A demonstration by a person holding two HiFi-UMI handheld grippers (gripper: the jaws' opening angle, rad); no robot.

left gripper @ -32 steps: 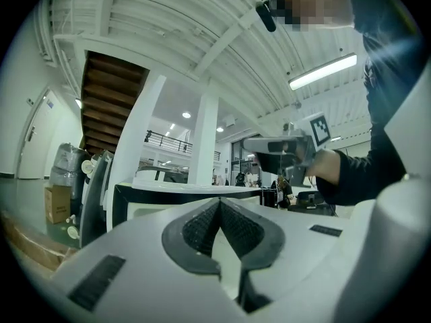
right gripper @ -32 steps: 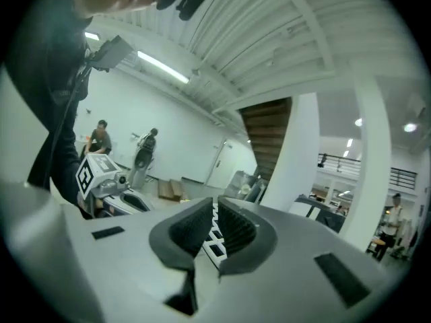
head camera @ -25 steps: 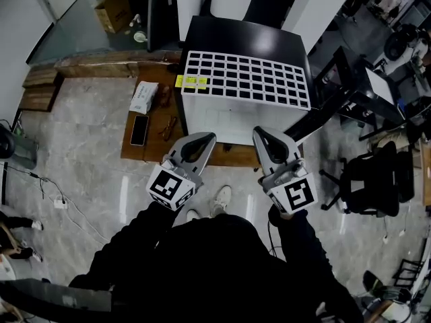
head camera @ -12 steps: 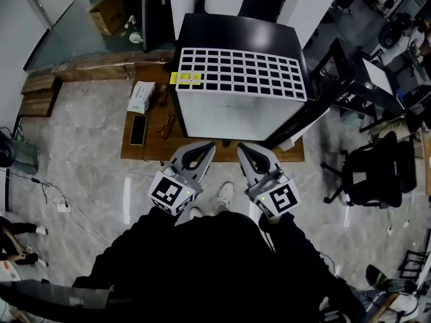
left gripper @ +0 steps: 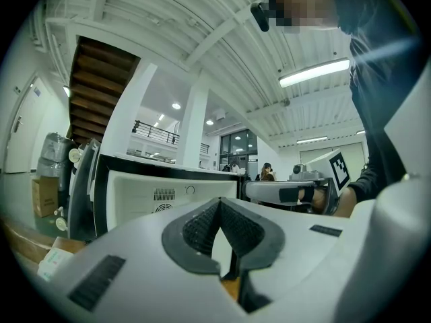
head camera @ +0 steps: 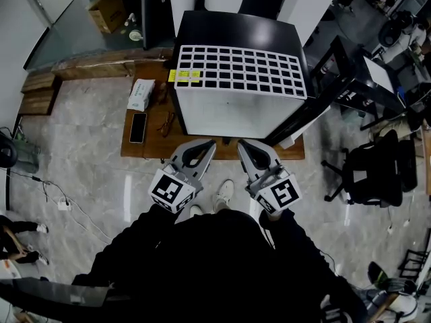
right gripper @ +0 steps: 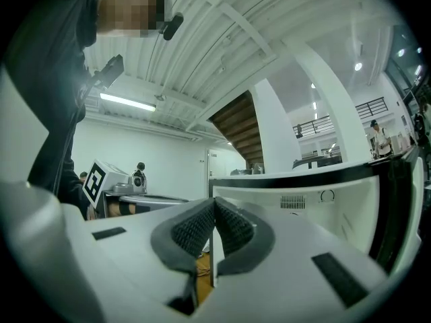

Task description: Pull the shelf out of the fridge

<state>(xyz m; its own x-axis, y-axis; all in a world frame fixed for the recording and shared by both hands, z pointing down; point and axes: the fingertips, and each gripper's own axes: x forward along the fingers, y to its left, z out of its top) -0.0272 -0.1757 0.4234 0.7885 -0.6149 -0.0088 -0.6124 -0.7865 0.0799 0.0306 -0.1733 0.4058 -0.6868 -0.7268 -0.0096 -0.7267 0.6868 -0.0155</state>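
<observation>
The small black fridge (head camera: 236,29) stands on a low wooden platform, its door (head camera: 316,103) swung open to the right. A white grid shelf (head camera: 239,69) shows at its front top, above the white inside (head camera: 229,116). My left gripper (head camera: 210,142) and right gripper (head camera: 240,145) hover side by side just short of the fridge's lower front, both shut and empty. In the left gripper view the left gripper (left gripper: 219,204) has its pads together, facing the white fridge interior (left gripper: 145,197). The right gripper (right gripper: 214,202) likewise faces the fridge (right gripper: 303,207).
On the wooden platform (head camera: 145,150) left of the fridge lie a phone (head camera: 138,128), a white box (head camera: 140,94) and glasses (head camera: 168,123). A black office chair (head camera: 367,177) and a desk (head camera: 377,79) stand at the right. A cardboard box (head camera: 111,11) is far back left.
The right gripper has moved left, closer to the left gripper, and both now sit a little further back from the fridge front. Both stay shut.
</observation>
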